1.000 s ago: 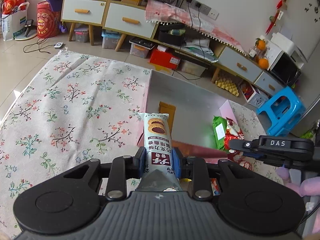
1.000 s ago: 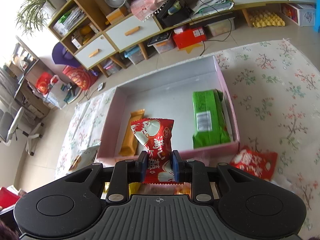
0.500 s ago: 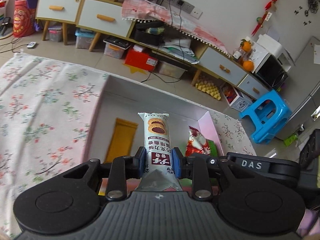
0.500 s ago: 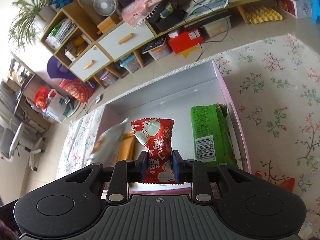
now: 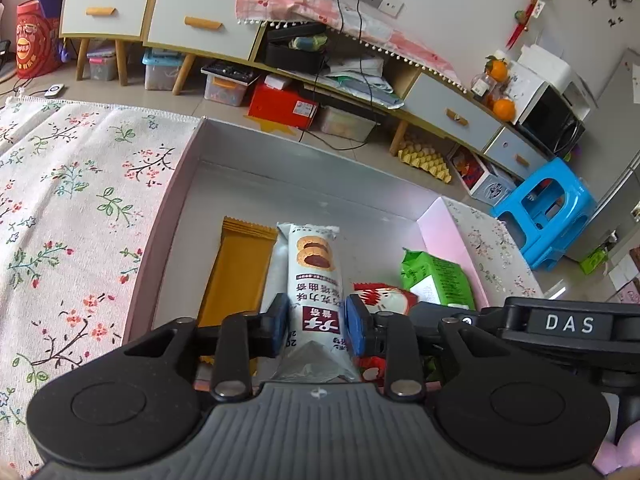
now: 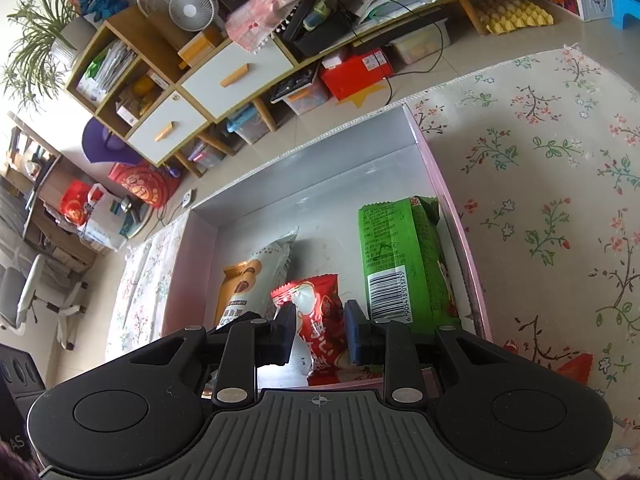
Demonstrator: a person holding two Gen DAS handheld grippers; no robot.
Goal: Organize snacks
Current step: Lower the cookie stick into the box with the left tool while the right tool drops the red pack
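A box (image 5: 172, 216) is set on a cloth (image 5: 72, 184). In it, four packets are laid side by side: wafer (image 5: 236, 276) leftmost, then biscuits (image 5: 314, 264), cracker (image 6: 316, 308), and pack (image 6: 396, 256) rightmost.

The left gripper (image 5: 316, 326) is matte black, with a ribbed grey housing marked by a small crosshair, two round discs at its sides, silver screw heads on its linkage bars and blue pads (image 5: 355, 328) on its fingers. The right gripper (image 6: 320, 330) looks the same, its pads (image 6: 354, 332) darker blue. White letters "DAS" (image 5: 570, 324) mark its black side.
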